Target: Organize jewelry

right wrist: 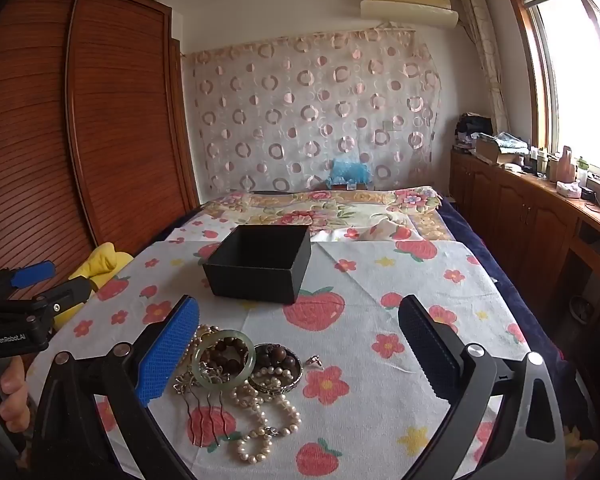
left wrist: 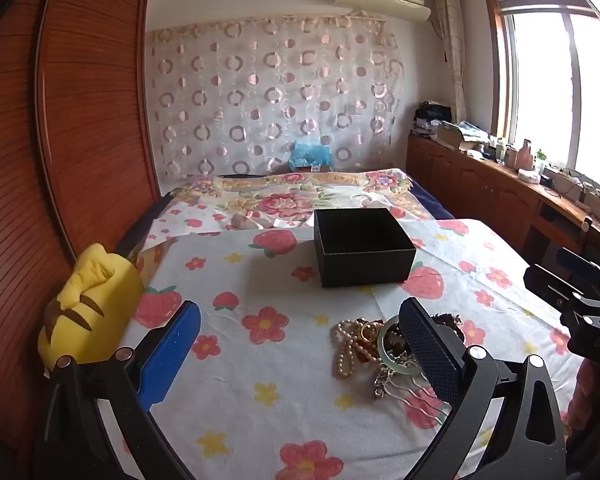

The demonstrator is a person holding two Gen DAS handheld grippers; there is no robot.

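A pile of jewelry (right wrist: pixel 240 380) lies on the floral sheet: a pale green bangle (right wrist: pixel 225 359), pearl necklaces (right wrist: pixel 260 428), dark wooden beads (right wrist: pixel 278 358), a silver hair comb (right wrist: pixel 204 404) and a small ring (right wrist: pixel 314 361). The pile also shows in the left wrist view (left wrist: pixel 374 350). An open, empty black box (left wrist: pixel 362 246) (right wrist: pixel 260 264) stands beyond it. My left gripper (left wrist: pixel 300 356) is open, the pile by its right finger. My right gripper (right wrist: pixel 300 356) is open, the pile by its left finger.
The bed sheet (left wrist: pixel 260 360) covers a bed. A yellow plush toy (left wrist: pixel 90 304) lies at the left edge by a wooden wardrobe (left wrist: pixel 60 120). A wooden cabinet (right wrist: pixel 540 220) with clutter runs under the window on the right. A folded floral quilt (right wrist: pixel 320 204) lies behind the box.
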